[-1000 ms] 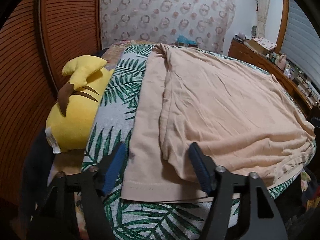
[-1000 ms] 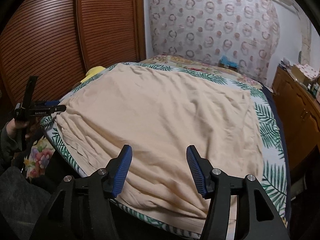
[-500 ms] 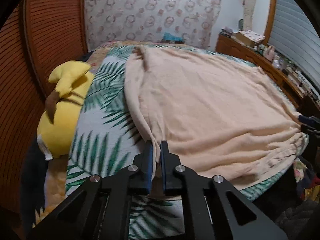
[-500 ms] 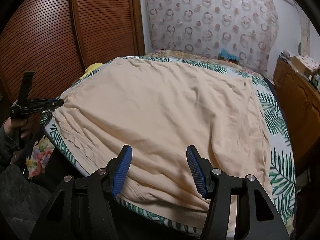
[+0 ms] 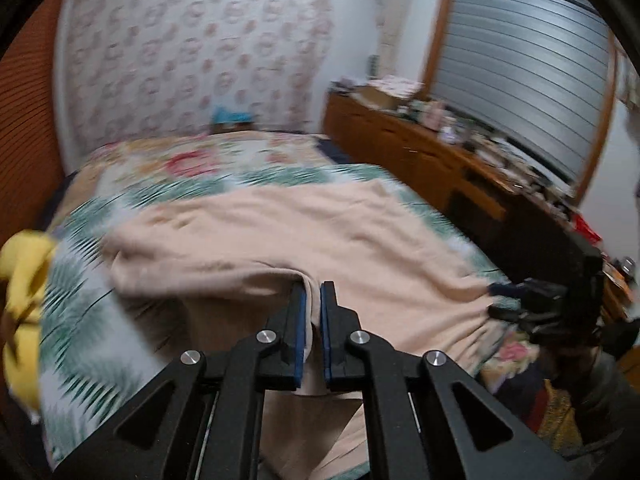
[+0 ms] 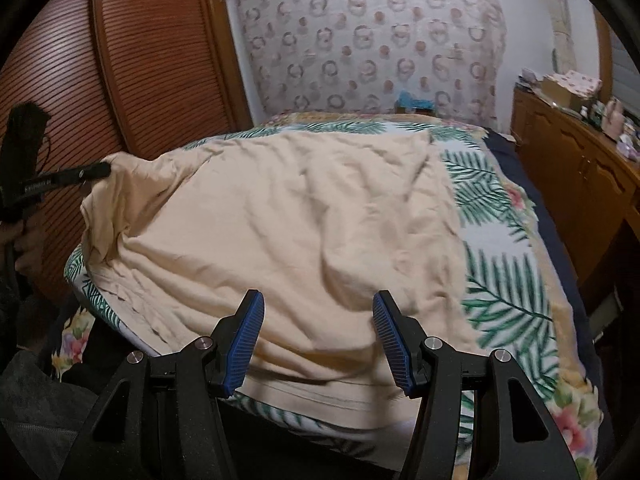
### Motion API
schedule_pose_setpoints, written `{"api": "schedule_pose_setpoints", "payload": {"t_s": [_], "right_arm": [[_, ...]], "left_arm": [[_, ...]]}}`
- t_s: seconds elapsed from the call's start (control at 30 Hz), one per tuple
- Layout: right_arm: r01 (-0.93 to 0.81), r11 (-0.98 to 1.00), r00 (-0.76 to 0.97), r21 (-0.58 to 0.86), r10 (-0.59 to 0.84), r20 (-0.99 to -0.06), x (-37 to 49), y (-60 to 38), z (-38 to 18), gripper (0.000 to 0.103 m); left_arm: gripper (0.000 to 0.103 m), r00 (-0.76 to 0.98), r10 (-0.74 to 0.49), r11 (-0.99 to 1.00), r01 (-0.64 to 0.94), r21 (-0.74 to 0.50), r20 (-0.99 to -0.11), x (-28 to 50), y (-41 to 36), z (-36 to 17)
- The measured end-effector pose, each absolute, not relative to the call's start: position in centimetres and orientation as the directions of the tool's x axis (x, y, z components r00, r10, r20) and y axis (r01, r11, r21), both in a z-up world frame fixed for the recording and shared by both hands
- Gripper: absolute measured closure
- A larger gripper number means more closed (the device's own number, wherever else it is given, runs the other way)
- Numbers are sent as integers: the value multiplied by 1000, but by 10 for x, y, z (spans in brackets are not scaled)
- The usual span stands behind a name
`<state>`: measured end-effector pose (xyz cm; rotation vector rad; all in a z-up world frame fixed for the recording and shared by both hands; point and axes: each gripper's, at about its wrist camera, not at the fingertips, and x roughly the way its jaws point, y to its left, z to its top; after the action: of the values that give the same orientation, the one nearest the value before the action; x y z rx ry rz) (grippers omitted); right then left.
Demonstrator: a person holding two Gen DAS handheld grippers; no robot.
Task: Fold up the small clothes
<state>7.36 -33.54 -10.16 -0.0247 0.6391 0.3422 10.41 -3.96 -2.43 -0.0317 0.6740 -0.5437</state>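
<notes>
A large peach garment (image 6: pixel 288 224) lies spread on the bed with the palm-leaf cover (image 6: pixel 508 280). My left gripper (image 5: pixel 313 292) is shut on a fold of the garment (image 5: pixel 312 236) at its left edge and holds that edge lifted off the bed. It also shows in the right wrist view (image 6: pixel 94 170), pinching the raised corner. My right gripper (image 6: pixel 318 308) is open, its blue pads either side of the garment's near hem, just above it. It shows in the left wrist view (image 5: pixel 500 300) at the right edge of the garment.
A yellow plush toy (image 5: pixel 20 300) lies at the bed's left side. A wooden slatted wardrobe (image 6: pixel 140 60) stands on the left. A cluttered wooden dresser (image 5: pixel 460 160) runs along the right. A patterned cloth (image 6: pixel 360 40) hangs behind the bed.
My left gripper closed on the garment's left edge and has lifted and carried it up and toward the middle. My right gripper stays open and has moved closer over the near hem.
</notes>
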Motion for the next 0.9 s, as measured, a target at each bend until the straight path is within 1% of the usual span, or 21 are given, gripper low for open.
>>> {"api": "schedule_pose_setpoints", "payload": {"t_s": [0.23, 0.43, 0.5, 0.63, 0.67, 0.7, 0.77, 0.8, 0.83, 0.9], "right_arm": [[-287, 955, 781, 75, 279, -558, 55, -353, -98, 44], [-253, 964, 803, 76, 253, -540, 40, -373, -95, 44], [-245, 966, 806, 85, 251, -535, 35, -379, -95, 44], [-228, 969, 812, 94, 243, -531, 30, -389, -95, 44], [-228, 969, 813, 93, 242, -529, 31, -391, -94, 44], [-228, 969, 813, 92, 241, -530, 33, -391, -93, 44], [-229, 970, 814, 86, 240, -529, 37, -390, -91, 44], [-232, 969, 814, 84, 241, -528, 39, -392, -90, 44], [-235, 969, 815, 81, 242, -527, 42, -391, -88, 44], [-244, 966, 814, 82, 250, -525, 49, -391, -85, 44]], "left_arm": [[96, 551, -594, 756, 632, -172, -586, 128, -145, 6], [96, 473, -650, 677, 716, -170, -595, 133, -208, 25], [96, 449, -655, 661, 730, -173, -608, 135, -222, 25], [94, 453, -620, 676, 723, -144, -640, 137, -231, 17], [89, 451, -614, 676, 724, -137, -648, 137, -231, 13], [85, 455, -610, 677, 725, -128, -649, 138, -229, 11], [70, 474, -603, 684, 720, -111, -641, 138, -219, 8], [65, 480, -604, 688, 717, -112, -636, 139, -212, 8], [56, 483, -605, 691, 714, -115, -633, 140, -208, 7], [53, 505, -591, 711, 694, -111, -628, 145, -192, 5]]}}
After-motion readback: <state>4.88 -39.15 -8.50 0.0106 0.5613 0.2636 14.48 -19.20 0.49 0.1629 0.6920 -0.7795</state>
